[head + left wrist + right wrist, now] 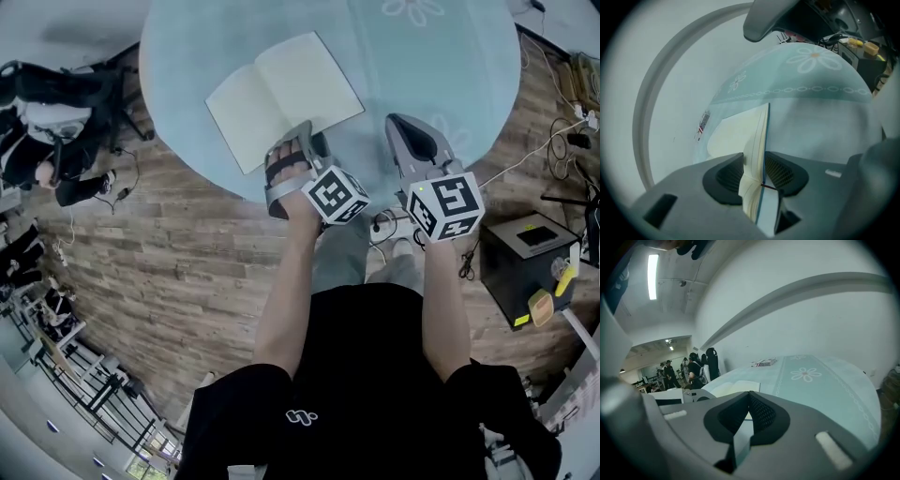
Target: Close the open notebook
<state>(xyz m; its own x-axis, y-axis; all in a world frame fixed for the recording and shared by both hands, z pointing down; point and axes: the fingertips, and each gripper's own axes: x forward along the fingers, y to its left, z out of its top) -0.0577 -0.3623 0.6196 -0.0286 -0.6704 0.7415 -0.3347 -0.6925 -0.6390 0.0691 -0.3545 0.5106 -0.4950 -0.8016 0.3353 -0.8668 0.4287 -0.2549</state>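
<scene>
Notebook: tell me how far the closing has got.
Done: nothing yet; the notebook lies open on the table. In hand: the left gripper has its open jaws either side of the notebook's near edge, apparently not clamped. The right gripper is shut and empty beside it. Still to do: grip that side, fold it over, let go.

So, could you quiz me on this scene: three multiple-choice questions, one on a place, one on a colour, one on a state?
1. Where does the notebook lie?
A. on the floor
B. on the round table
C. on a chair

2. What colour is the person's shirt?
A. white
B. red
C. black

3. The notebook is:
A. closed
B. open
C. torn in half

Answers: 1 B, it rests on the tabletop; 2 C, the head view shows it black; 3 B, it lies spread wide, face up.
</scene>
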